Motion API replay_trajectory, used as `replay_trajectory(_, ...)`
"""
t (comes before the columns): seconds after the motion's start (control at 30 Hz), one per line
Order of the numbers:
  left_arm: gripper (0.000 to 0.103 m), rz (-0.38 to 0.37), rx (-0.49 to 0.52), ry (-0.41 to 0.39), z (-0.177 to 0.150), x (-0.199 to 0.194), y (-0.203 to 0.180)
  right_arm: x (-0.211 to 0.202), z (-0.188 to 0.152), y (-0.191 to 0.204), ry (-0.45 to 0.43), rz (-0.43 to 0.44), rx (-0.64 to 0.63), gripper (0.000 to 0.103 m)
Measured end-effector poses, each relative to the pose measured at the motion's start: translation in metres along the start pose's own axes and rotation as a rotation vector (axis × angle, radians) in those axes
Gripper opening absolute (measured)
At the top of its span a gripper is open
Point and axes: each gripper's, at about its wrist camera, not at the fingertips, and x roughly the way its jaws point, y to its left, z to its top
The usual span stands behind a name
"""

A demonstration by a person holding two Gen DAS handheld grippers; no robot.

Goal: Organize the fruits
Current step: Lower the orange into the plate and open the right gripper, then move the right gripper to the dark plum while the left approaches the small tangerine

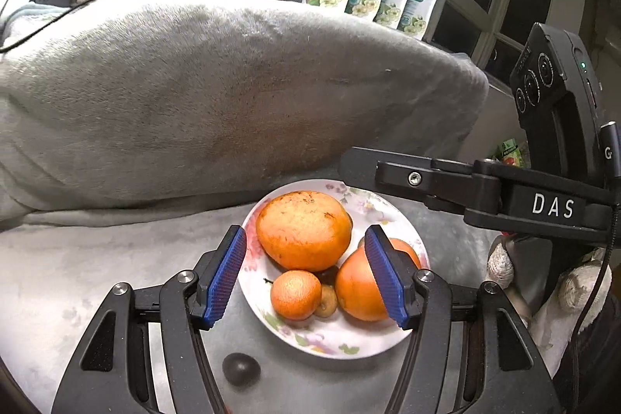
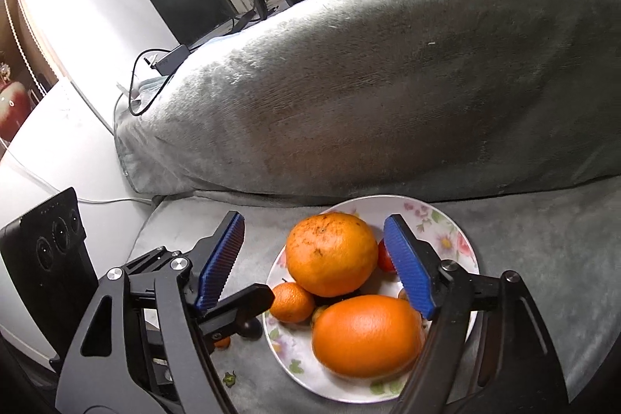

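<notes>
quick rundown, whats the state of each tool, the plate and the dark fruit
left tool: open, empty, over the plate
right tool: open, empty
floral plate: upright, holding oranges and smaller fruit
dark fruit: off the plate, on the grey cloth

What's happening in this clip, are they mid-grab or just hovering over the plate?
Just hovering. A person holds both claws over a floral plate on a grey blanket. The plate already holds two big oranges, a small mandarin and some smaller fruit. The left claw and right claw are both open and hold nothing. One dark round fruit lies off the plate, on the blanket beside it.
</notes>
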Motion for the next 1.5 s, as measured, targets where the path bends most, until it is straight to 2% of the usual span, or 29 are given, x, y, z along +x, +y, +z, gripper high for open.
replay_trajectory(0.3,0.063,0.019,0.032,-0.052,-0.005,-0.028,0.003,-0.021,-0.010,0.013,-0.041,-0.026,-0.032,0.078)
replay_trajectory(0.47,0.063,0.021,0.046,-0.074,-0.009,-0.040,0.006,-0.029,-0.021,0.025,-0.064,-0.046,-0.072,0.084)
replay_trajectory(1.0,0.063,0.043,0.061,-0.088,-0.027,-0.062,0.026,-0.039,-0.049,0.053,-0.098,-0.032,-0.146,0.084)
replay_trajectory(1.17,0.063,0.066,0.056,-0.072,-0.039,-0.069,0.042,-0.036,-0.064,0.075,-0.081,-0.049,-0.249,0.084)
replay_trajectory(1.4,0.063,0.086,0.006,-0.039,-0.057,-0.074,0.071,-0.021,-0.087,0.090,-0.013,-0.011,-0.303,0.084)
replay_trajectory(1.47,0.060,0.083,-0.004,-0.021,-0.063,-0.074,0.078,-0.015,-0.095,0.094,0.008,-0.008,-0.323,0.083)
replay_trajectory(1.5,0.056,0.081,-0.007,-0.009,-0.067,-0.073,0.081,-0.012,-0.097,0.095,0.019,-0.008,-0.327,0.079)
